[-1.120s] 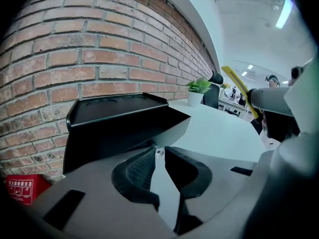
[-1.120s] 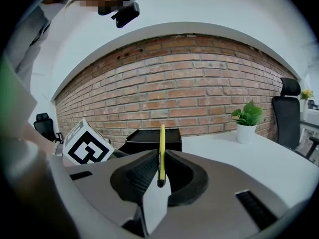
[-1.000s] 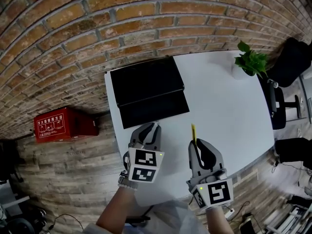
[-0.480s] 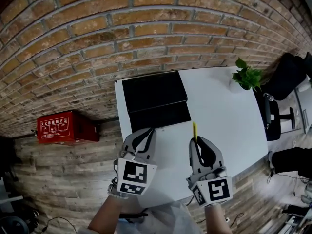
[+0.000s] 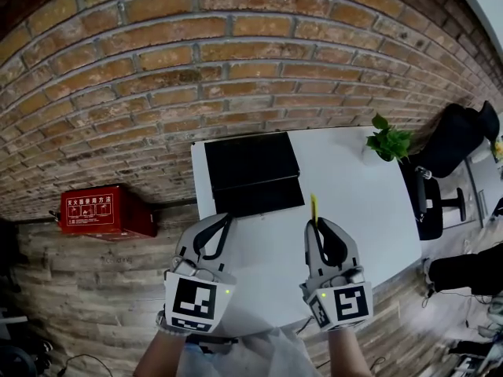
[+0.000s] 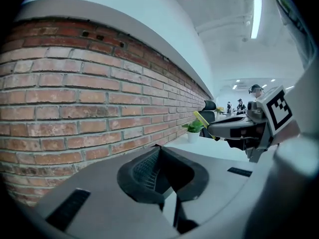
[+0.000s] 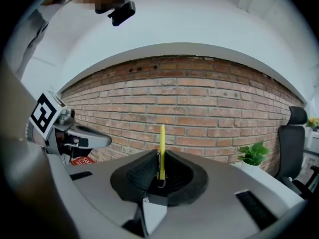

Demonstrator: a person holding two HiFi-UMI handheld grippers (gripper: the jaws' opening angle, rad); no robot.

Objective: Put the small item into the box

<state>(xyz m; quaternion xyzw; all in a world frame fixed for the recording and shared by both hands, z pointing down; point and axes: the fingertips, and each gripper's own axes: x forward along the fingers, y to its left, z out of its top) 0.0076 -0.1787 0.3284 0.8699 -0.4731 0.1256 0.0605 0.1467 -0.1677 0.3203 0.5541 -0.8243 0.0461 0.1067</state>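
Head view: right hand-held gripper [image 5: 313, 225] clamps yellow strip [image 5: 313, 207]; left hand-held gripper [image 5: 227, 217] closed, empty; black box [image 5: 251, 171], plant [image 5: 387, 141] beyond.

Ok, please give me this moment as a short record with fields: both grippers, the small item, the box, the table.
left gripper: shut, nothing between its jaws
right gripper: shut on the yellow strip
yellow strip: upright in the jaws, outside the box
black box: on the white table, ahead of both grippers
plant: at the table's far right corner
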